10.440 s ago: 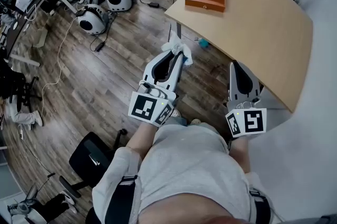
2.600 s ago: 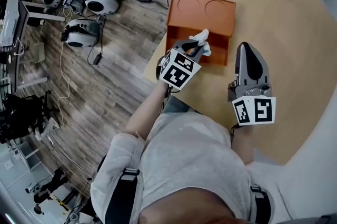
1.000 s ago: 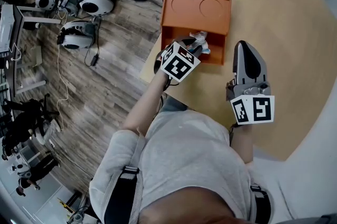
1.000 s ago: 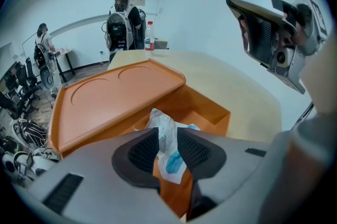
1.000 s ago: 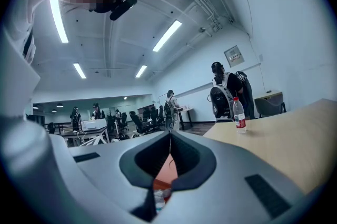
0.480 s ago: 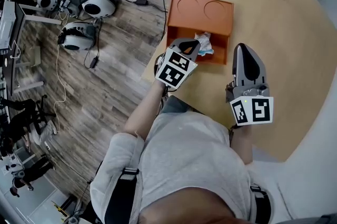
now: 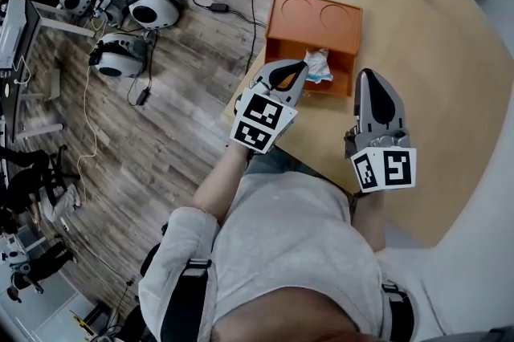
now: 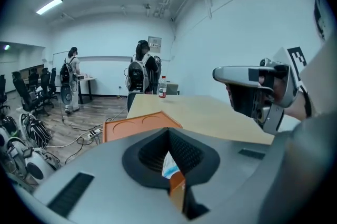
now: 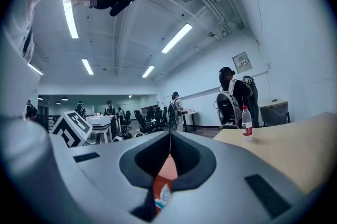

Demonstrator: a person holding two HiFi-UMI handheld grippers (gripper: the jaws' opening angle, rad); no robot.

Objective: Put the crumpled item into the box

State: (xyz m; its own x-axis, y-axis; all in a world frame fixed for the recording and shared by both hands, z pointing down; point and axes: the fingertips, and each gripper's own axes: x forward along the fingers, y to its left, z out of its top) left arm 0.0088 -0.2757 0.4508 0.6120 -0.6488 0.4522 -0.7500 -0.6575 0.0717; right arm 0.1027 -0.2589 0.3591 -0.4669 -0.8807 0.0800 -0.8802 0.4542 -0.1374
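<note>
The crumpled white-and-blue paper wad (image 7: pixel 319 66) lies inside the orange rectangular box (image 7: pixel 317 14) on the tan wooden surface (image 7: pixel 434 67). The left tongs (image 7: pixel 300 69) and right tongs (image 7: pixel 371 77) are both together, holding nothing. To finish cleanly, draw the left tongs straight back, clear of the box wall and the wad

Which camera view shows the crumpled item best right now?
The head view: the crumpled item lies in plain sight inside the orange box, seen from above. The left gripper view shows only a white-and-blue sliver of it through the jaw gap. The right gripper view shows a smaller scrap low in its gap.
</note>
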